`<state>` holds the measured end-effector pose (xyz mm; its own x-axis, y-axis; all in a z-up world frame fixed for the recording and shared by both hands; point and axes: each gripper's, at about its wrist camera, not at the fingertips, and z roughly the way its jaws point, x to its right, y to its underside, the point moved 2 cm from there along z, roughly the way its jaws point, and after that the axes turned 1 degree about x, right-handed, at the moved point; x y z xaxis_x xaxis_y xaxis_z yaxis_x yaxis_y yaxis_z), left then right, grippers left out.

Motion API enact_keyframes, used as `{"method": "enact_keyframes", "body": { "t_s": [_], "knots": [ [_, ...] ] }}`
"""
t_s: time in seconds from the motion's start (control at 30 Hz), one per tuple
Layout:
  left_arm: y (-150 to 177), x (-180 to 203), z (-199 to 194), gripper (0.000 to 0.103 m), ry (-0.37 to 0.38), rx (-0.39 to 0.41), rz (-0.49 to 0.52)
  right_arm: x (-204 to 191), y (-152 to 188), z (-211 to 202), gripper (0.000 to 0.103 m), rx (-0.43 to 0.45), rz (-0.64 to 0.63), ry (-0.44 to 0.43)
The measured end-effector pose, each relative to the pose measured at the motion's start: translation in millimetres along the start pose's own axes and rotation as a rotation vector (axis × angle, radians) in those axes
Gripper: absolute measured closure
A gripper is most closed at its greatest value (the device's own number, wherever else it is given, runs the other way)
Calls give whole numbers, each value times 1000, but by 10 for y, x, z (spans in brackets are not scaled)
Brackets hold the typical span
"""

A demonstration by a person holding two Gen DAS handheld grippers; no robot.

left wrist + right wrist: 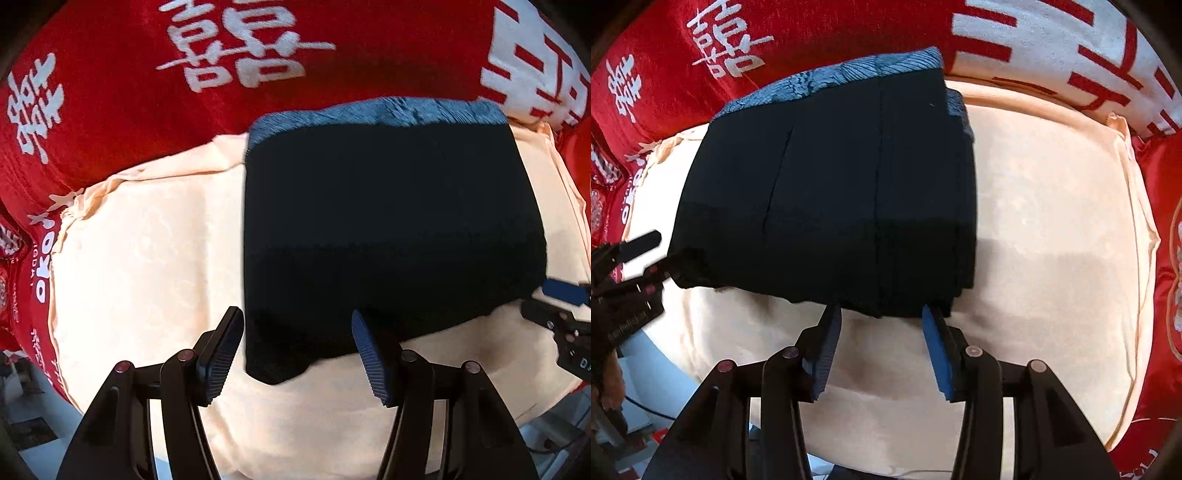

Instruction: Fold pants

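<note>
The dark navy pants [391, 236] lie folded into a compact rectangle on a cream cloth [147, 288], with a lighter blue ribbed band [380, 112] along the far edge. My left gripper [297, 321] is open, its fingers straddling the near left corner of the pants. In the right wrist view the pants [831, 192] show stacked layers at their right side. My right gripper [881, 314] is open, with its fingertips at the near edge of the pants. Each gripper shows at the edge of the other's view: the right gripper [561, 302] and the left gripper [635, 251].
A red fabric with white characters [229, 48] surrounds the cream cloth on the far side and both sides. The cream cloth [1052, 229] extends bare to the right of the pants. Floor and clutter show at the lower left [26, 424].
</note>
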<state>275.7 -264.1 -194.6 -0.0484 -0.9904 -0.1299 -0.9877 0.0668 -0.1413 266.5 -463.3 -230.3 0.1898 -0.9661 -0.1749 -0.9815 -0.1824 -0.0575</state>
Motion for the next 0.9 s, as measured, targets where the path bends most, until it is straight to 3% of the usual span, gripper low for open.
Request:
{"method": "enact_keyframes", "body": {
  "t_s": [0.2,0.33,0.43,0.53,0.63,0.9],
  "knots": [
    [-155,-341,45,41,-30,19,-90,242,26,-190,54,57,81,-24],
    [-237,-502,95,41,-36,16,-136,280,-194,-359,59,149,101,-76],
    [-271,-565,131,41,-3,11,-152,244,-379,-374,59,170,104,-120],
    [-282,-573,205,41,20,-4,-151,112,-453,-241,59,139,68,-129],
    [-287,-543,275,41,17,-17,-142,54,-363,1,59,78,24,-77],
    [-325,-510,284,41,14,-12,-125,63,-268,-45,59,93,-4,-53]
  ]
}}
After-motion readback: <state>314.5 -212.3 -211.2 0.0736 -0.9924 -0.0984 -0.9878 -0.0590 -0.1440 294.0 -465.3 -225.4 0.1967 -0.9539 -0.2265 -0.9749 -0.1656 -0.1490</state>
